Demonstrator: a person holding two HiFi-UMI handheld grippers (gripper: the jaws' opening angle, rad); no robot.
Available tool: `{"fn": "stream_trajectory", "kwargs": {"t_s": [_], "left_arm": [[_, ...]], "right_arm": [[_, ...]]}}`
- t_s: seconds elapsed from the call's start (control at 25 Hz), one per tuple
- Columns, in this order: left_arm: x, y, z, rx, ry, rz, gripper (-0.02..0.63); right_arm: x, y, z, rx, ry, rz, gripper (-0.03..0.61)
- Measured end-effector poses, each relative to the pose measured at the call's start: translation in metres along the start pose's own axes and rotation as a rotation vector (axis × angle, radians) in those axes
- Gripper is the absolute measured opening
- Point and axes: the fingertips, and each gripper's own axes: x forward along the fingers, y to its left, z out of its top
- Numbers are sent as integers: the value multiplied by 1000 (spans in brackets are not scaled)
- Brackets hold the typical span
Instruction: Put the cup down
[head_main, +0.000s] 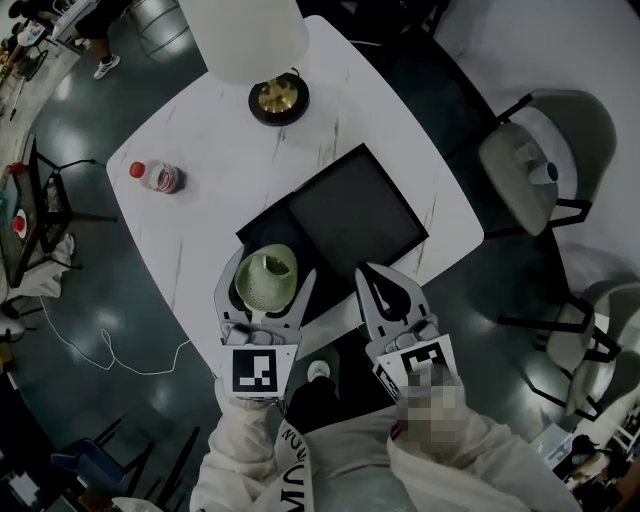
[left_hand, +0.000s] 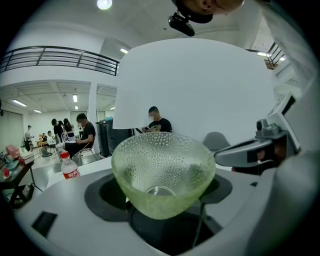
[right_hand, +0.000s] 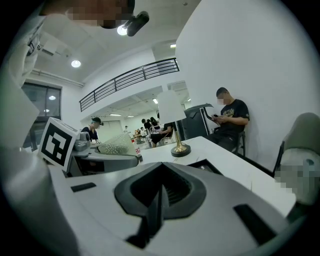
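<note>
White table (head_main: 215, 140): lamp (head_main: 245, 40) at the far edge, black mat (head_main: 355, 215) mid-table. Your left tongs (head_main: 268, 268) reach in over the near edge, pointing away from you, clamped on the green cup (head_main: 266, 280). The cup is upright, mouth up, at the mat's near-left corner; whether it touches down, can't tell. Your right tongs (head_main: 368, 276) are just beside and parallel, jaws together, nothing between. Bottle (head_main: 158, 177) lies at the left, well apart.
</note>
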Motion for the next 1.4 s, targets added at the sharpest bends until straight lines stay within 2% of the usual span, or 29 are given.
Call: {"fn": "stream_trajectory", "kwargs": {"t_s": [0.2, 0.4, 0.88, 1.04, 1.4], "left_arm": [[11, 0, -7, -18, -3, 4, 396], [18, 1, -13, 16, 8, 16, 396], [34, 18, -32, -7, 37, 45, 396], [38, 25, -36, 16, 38, 55, 396], [50, 36, -57, 7, 91, 69, 396]], "right_arm": [[9, -3, -12, 13, 8, 11, 6], [20, -10, -19, 15, 6, 6, 6], [36, -26, -28, 11, 20, 3, 6], [40, -28, -30, 8, 24, 10, 6], [49, -28, -36, 5, 39, 26, 6]]}}
